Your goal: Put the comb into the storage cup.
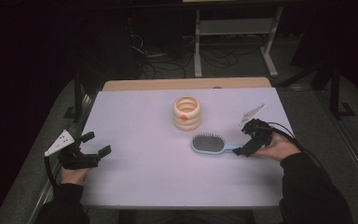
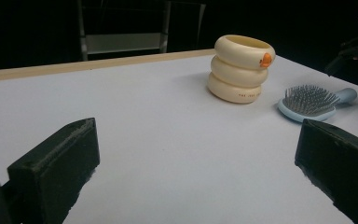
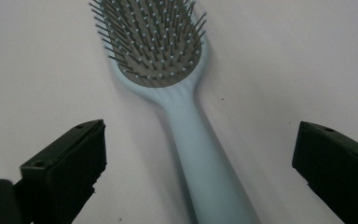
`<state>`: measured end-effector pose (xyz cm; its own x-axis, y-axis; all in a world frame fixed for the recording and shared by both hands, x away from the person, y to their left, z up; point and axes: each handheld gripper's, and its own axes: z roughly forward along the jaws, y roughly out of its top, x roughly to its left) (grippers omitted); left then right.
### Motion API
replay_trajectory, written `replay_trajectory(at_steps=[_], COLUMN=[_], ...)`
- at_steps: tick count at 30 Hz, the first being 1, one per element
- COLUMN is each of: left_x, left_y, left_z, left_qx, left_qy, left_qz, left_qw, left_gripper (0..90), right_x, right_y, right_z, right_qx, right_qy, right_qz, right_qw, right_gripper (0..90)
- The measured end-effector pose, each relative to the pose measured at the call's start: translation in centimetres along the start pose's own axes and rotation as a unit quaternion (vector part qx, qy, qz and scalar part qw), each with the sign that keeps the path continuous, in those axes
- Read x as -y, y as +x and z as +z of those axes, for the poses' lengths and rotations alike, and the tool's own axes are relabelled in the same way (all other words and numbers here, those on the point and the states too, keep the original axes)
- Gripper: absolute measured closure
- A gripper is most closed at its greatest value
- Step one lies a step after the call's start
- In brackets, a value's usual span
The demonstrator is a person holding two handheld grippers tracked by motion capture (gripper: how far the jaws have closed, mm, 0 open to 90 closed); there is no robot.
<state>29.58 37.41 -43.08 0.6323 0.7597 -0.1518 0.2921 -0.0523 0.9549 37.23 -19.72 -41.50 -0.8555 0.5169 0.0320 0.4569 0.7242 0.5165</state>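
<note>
White tabletop [image 1: 144,158] stretches under a dark room, and on it lies a pale blue hairbrush [image 3: 168,70], bristles up. Its handle runs straight down between the jaws of the right gripper [image 3: 198,163], which stand wide apart on either side without touching it; the brush head lies beyond their tips. Past the head stands a cream ringed cup [image 1: 187,113] with an orange mark. Well apart, the left gripper [image 1: 95,143] rests at the table's edge, jaws spread with nothing between them.
</note>
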Motion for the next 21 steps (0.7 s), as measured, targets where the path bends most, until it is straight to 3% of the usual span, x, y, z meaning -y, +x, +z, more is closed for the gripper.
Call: replay_trajectory(at_steps=[8,21], left_x=[0.0,0.0], left_y=[0.0,0.0], left_z=[0.0,0.0], left_qx=[0.001,0.002], left_qy=[0.0,0.001], left_qz=[0.0,0.001], left_qw=[1.0,1.0], left_gripper=[0.0,0.0], right_x=[-0.9,-2.1], right_y=[-0.2,-0.3], right_z=[0.9,1.9], right_qx=[-0.007,-0.021], right_qy=[0.035,0.057], right_qz=[-0.026,-0.07], right_qw=[0.999,0.9957], right_gripper=[4.1,14.3])
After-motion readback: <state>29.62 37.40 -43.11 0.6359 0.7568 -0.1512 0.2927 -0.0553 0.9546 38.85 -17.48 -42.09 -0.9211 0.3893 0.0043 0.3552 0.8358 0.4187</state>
